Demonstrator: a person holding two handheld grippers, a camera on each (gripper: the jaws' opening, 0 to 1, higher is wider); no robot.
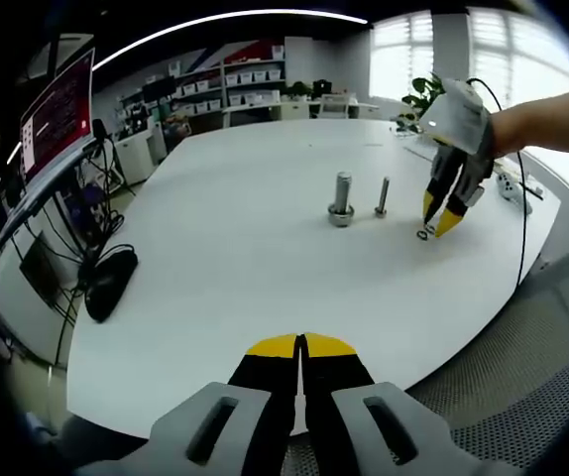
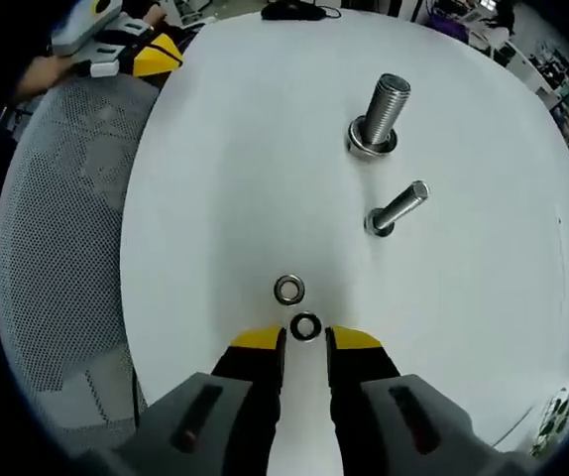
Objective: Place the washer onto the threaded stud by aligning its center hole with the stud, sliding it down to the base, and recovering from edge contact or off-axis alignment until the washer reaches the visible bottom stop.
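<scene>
Washer [image 2: 305, 326] before right tongs [image 2: 305, 341], second washer [image 2: 288, 290] beyond

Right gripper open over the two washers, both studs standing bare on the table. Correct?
Not quite. In the right gripper view the larger stud already carries a washer at its base; only the smaller stud is bare. The right gripper is open over the two washers.

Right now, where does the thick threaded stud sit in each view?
Left gripper view: thick stud upright at centre, left of the thin stud.
Right gripper view: thick stud upper right, beyond the thin stud.
Shared landmark: the right claw beside the washers.
</scene>
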